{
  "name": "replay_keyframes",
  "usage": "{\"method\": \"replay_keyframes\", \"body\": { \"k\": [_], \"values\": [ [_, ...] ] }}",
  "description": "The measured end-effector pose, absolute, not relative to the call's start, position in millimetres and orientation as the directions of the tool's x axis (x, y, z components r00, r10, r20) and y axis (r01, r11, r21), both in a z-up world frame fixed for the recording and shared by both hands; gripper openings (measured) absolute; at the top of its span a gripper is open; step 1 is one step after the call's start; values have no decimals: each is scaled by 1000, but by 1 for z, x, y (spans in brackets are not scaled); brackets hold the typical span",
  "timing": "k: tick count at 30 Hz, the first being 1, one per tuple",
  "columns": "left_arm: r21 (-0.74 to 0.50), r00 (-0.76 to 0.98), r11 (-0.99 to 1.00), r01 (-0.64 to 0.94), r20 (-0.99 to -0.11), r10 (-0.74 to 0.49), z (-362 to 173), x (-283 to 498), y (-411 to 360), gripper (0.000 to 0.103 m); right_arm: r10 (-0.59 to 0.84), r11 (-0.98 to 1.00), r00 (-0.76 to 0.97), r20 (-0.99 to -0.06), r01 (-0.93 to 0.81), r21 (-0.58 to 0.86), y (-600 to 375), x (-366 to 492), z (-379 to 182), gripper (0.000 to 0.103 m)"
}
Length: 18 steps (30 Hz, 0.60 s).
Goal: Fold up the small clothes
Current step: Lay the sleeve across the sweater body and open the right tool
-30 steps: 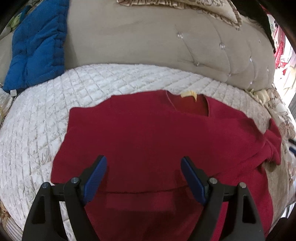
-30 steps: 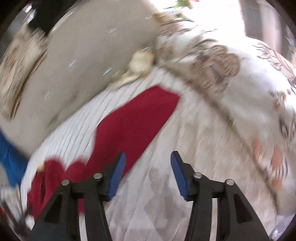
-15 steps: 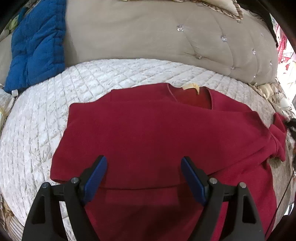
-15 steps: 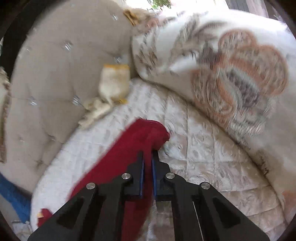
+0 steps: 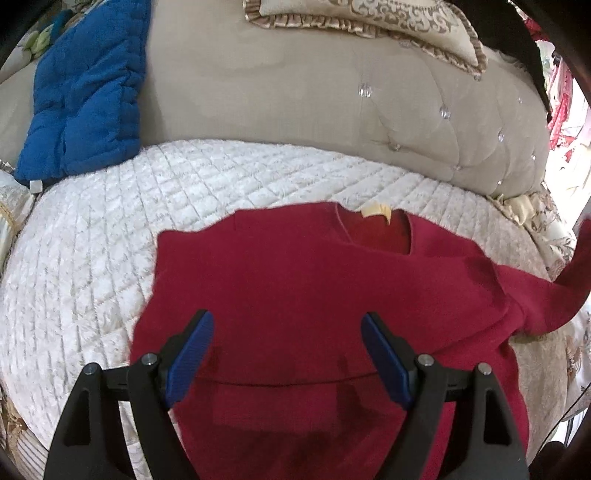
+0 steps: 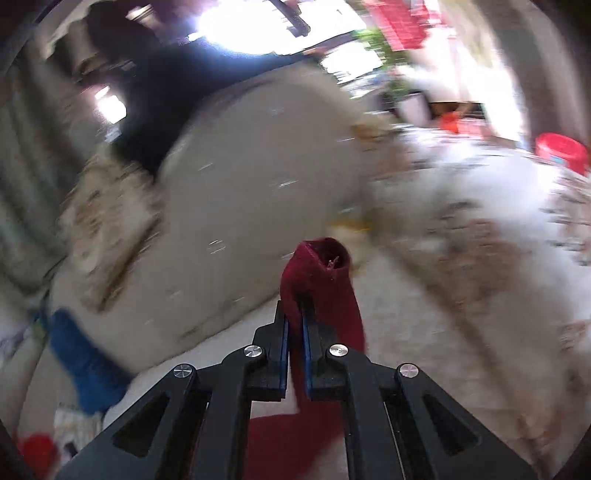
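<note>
A small dark red sweater point(image 5: 314, 295) lies flat on a white quilted seat cover point(image 5: 96, 251), neck with a yellow tag point(image 5: 375, 211) toward the sofa back. My left gripper point(image 5: 286, 354) is open and empty, hovering over the sweater's lower body. The sweater's right sleeve point(image 5: 546, 295) rises off the seat toward the right edge of the left wrist view. My right gripper point(image 6: 294, 321) is shut on that sleeve near its cuff point(image 6: 325, 254) and holds it in the air. The right wrist view is blurred by motion.
A beige tufted sofa back point(image 5: 314, 96) stands behind the seat, with a blue quilted cushion point(image 5: 85, 92) at the left and a frilled cream pillow point(image 5: 369, 18) on top. A floral cushion point(image 6: 480, 266) lies at the right. A red tub point(image 6: 561, 151) stands far right.
My right gripper closed on the sleeve cuff and has lifted it up off the seat. The left gripper stayed open and drew back slightly over the sweater.
</note>
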<state>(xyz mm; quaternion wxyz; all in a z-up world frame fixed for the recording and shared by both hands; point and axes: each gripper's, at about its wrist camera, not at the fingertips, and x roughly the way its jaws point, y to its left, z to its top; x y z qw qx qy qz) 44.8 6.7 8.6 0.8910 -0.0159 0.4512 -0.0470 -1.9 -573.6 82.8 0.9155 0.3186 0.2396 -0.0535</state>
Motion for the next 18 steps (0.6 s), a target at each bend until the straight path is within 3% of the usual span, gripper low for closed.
{"method": "replay_keyframes", "body": {
  "k": [5, 9, 17, 18],
  "values": [
    [-82, 610, 995, 52, -786, -96, 21, 44, 20, 85, 344, 839, 814, -467, -42, 543, -440, 39, 98, 0],
    [-98, 618, 995, 26, -781, -93, 24, 46, 31, 85, 527, 817, 675, -516, -236, 526, -322, 67, 77, 0],
    [-140, 596, 990, -12, -796, -105, 17, 52, 43, 85, 569, 812, 532, -627, -246, 529, -183, 95, -27, 0],
    [-146, 591, 989, -10, -799, -111, 15, 53, 43, 85, 587, 801, 492, -643, -236, 550, -175, 97, -40, 6]
  ]
}}
